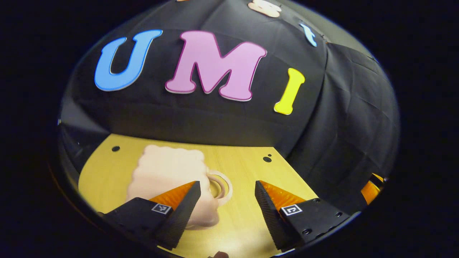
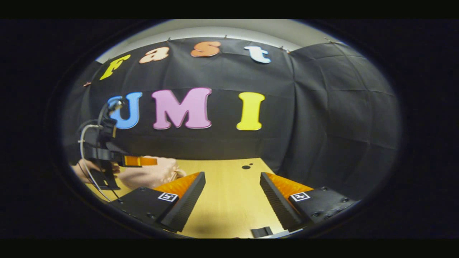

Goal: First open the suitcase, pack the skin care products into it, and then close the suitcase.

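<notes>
We see a pale pink suitcase [image 1: 168, 179] lying closed on the left of the yellow wooden table [image 1: 244, 222], partly hidden behind the wide-open left gripper [image 1: 226, 200]; the right gripper [image 2: 232, 193] also gapes empty, black cloth wall [image 2: 322, 118] behind.

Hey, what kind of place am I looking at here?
Probably a staged recording booth, not a lived-in room. A black cloth wall backs a bare wooden table, a pale pink suitcase lies on it, and the left tongs and right tongs hang open above.
</notes>
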### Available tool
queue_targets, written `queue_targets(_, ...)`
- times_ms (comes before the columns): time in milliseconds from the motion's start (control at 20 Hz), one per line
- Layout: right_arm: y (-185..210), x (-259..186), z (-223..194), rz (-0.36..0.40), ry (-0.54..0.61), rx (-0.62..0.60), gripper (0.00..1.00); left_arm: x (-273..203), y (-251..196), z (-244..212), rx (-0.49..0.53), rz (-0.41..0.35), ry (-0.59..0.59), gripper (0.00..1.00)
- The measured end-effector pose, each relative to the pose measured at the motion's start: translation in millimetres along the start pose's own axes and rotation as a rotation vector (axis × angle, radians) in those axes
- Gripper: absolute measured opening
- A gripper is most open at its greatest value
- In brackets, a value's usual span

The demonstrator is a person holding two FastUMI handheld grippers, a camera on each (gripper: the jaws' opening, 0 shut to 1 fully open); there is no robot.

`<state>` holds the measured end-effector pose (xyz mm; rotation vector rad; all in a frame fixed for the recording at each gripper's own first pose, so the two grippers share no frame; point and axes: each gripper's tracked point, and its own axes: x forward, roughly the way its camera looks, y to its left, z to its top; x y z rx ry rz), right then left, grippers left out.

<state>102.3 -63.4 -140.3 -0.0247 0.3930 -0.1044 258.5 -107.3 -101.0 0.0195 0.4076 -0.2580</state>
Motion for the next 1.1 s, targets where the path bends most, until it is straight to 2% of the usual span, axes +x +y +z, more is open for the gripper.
queue_targets(100,21,-6,-3,0.032,0.008,0.001,0.97,-52,23,15,0.017,0.067,-0.091,0.95)
queue_targets(150,30,-7,-4,0.047,0.012,0.005,0.89,-75,25,21,0.0,0.084,-0.124,0.95)
queue_targets(200,37,-9,-5,0.06,0.014,0.009,0.98,-95,26,22,-0.017,0.07,-0.149,0.95)
queue_targets(250,44,-10,-4,0.071,0.012,0.014,0.98,-111,23,19,-0.025,0.045,-0.143,0.95)
queue_targets(350,58,-13,-1,0.107,0.022,0.015,0.97,-134,26,8,-0.006,0.053,-0.129,0.96)
queue_targets(500,56,-17,21,0.099,-0.009,0.036,0.99,-148,25,32,0.052,0.093,-0.219,0.96)
queue_targets(700,67,-21,48,0.127,-0.061,0.067,0.98,-160,24,71,0.056,0.137,-0.348,0.96)
queue_targets(800,70,-20,57,0.136,-0.089,0.05,0.97,-158,33,81,0.109,0.184,-0.366,0.96)
queue_targets(900,68,-16,65,0.136,-0.111,0.02,0.97,-158,31,82,0.136,0.186,-0.374,0.96)
queue_targets(1100,66,-11,74,0.133,-0.117,0.02,0.97,-154,33,78,0.079,0.172,-0.366,0.96)
